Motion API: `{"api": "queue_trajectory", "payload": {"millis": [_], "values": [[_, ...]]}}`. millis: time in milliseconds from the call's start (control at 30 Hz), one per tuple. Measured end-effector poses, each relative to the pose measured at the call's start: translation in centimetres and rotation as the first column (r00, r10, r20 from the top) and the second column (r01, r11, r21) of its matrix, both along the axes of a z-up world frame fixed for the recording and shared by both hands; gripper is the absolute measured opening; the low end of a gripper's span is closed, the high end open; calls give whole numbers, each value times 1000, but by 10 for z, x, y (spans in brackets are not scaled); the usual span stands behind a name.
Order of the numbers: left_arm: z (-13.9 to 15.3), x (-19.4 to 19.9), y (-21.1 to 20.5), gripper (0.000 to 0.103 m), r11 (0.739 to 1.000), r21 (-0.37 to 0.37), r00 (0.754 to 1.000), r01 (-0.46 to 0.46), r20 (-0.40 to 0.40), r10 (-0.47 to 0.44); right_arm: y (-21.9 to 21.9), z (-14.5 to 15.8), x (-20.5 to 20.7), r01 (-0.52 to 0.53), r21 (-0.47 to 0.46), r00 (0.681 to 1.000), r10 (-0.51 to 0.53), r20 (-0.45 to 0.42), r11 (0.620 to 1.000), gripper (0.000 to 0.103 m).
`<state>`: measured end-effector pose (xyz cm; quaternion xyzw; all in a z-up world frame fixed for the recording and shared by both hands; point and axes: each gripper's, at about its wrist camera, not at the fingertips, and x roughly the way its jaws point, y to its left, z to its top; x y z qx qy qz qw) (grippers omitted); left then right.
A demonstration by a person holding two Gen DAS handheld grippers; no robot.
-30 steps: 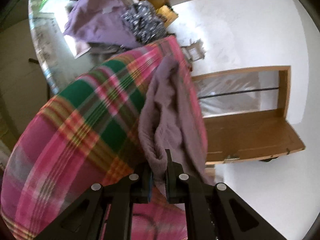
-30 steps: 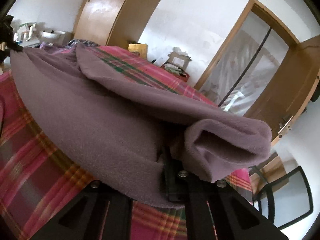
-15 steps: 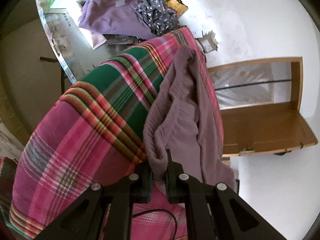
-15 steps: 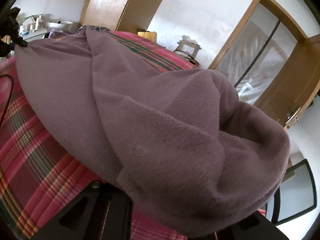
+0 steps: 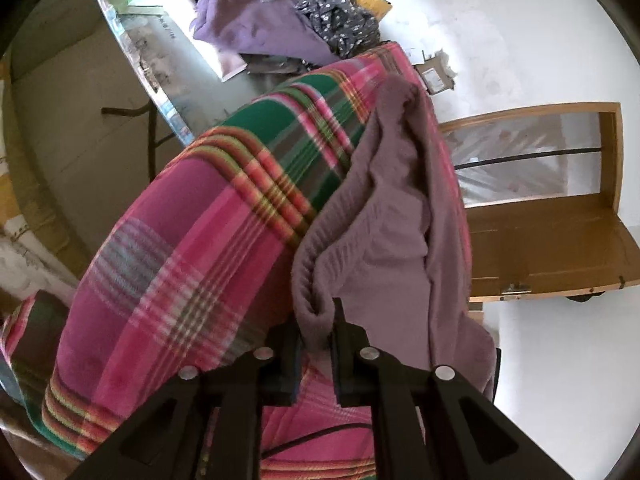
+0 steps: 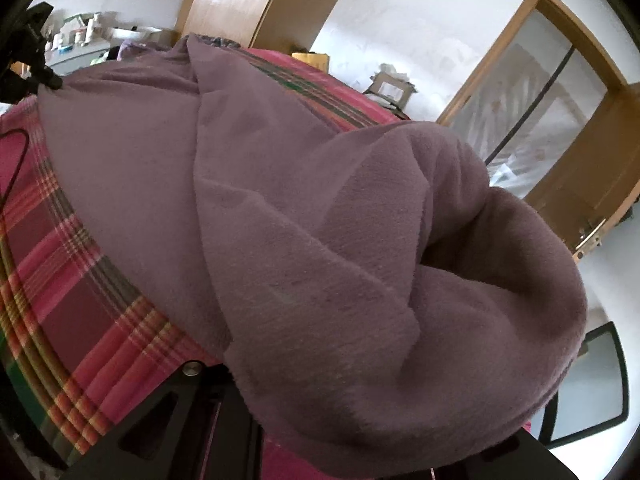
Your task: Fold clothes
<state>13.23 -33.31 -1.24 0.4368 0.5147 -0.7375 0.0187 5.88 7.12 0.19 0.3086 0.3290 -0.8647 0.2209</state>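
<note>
Mauve fleece garment (image 5: 392, 216): I pinch its ribbed hem in my left gripper (image 5: 316, 344), right jaws buried under cloth, apparently closed on it; first fold underway over plaid blanket (image 5: 192, 248), rest pending.

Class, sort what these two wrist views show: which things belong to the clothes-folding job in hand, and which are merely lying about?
In the job:
mauve fleece garment
left gripper, pinching its ribbed hem
right gripper, fingertips buried under the fleece
plaid blanket as folding surface

Lying about:
purple garment
dark floral garment
cardboard box
wooden door
</note>
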Motion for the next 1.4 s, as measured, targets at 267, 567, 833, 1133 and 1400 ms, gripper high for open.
{"api": "queue_trajectory", "payload": {"millis": [267,567,833,1133,1400], "values": [[45,23,7,14,984,-174,999,28,-12,-31,26,16,10,-28,-77,997,33,72,997,21],[85,-21,88,27,924,-286,954,255,-81,-289,94,60,15,87,-375,984,-21,176,923,29],[74,-90,186,28,822,-265,842,504,-60,-536,124,94,-16,195,-482,978,-132,162,854,37],[59,-132,245,29,746,-213,758,631,-34,-651,119,88,-102,272,-602,931,-47,363,751,41],[45,-152,253,30,745,-168,755,646,-3,-656,101,52,-142,326,-626,832,100,546,708,47]]}}
